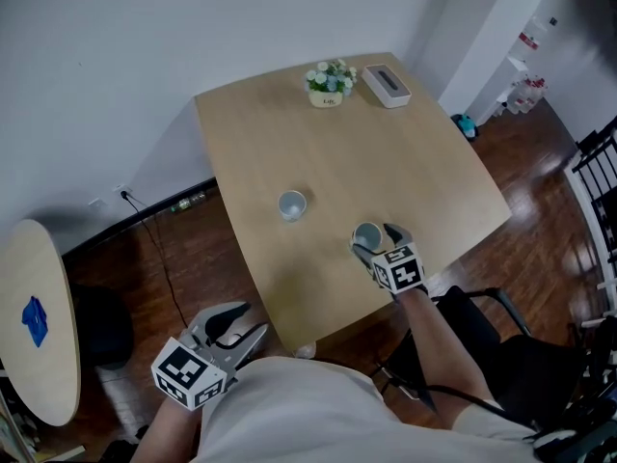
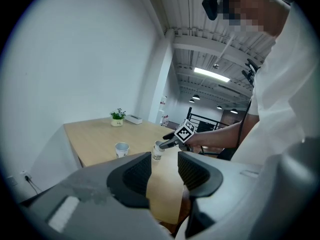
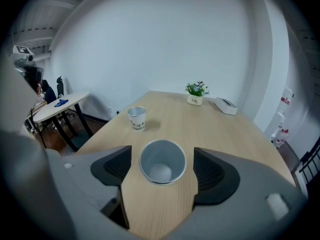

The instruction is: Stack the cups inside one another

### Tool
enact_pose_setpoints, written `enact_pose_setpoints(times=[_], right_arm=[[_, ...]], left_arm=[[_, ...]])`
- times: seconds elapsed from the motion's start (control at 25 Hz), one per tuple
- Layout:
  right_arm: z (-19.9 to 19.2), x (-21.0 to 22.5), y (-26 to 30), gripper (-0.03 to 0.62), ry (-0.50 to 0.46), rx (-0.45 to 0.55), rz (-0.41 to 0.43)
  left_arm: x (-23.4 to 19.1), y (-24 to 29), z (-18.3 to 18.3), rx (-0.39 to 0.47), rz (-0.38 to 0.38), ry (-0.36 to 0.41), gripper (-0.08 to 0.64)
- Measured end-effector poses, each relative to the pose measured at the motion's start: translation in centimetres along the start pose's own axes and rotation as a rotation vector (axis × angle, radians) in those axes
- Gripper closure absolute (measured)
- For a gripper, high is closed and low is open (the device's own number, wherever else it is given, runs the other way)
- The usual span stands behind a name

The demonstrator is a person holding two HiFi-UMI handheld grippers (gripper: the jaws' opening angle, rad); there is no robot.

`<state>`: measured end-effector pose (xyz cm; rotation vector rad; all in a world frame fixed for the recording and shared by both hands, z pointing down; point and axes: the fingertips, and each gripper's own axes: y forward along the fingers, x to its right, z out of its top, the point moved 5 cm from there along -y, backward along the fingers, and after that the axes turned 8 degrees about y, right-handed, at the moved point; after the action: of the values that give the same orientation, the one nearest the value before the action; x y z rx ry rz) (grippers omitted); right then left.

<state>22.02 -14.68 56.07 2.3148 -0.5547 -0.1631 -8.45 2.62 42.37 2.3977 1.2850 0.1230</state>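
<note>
Two small paper cups stand upright on the wooden table (image 1: 318, 152). The near cup (image 1: 366, 234) (image 3: 162, 161) is empty and sits between the jaws of my right gripper (image 1: 374, 240) (image 3: 162, 168), which is open with a narrow gap on each side of the cup. About a hand's width to its left and further in stands the second cup (image 1: 292, 204) (image 3: 136, 117) (image 2: 121, 149). My left gripper (image 1: 241, 324) (image 2: 164, 171) hangs off the table's near left edge, open and empty, pointing toward both cups.
A small potted plant (image 1: 330, 83) and a white tissue box (image 1: 387, 85) stand at the table's far edge. A round side table (image 1: 39, 321) with a blue object is at the left. A black chair (image 1: 501, 355) is beside me on the right.
</note>
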Motion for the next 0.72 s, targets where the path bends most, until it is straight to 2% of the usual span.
enact_pose_setpoints(times=[0.24,0.44,0.72], right_arm=[[0.9,-1.4,-1.0,0.198,-0.009,0.027,-0.004],[2.8,-5.5,-2.0,0.198,-0.047,0.071,0.033],[5.5,-10.5,1.6,0.190,-0.077,0.087,0.074]], left_arm=[[-0.2,-0.5,-0.1,-0.005,-0.005,-0.002,0.374],[-0.4,-1.4,-0.6,-0.009,-0.019,0.003,0.374],[-1.9,-4.9,-1.2,0.011,-0.003,-0.018,0.351]])
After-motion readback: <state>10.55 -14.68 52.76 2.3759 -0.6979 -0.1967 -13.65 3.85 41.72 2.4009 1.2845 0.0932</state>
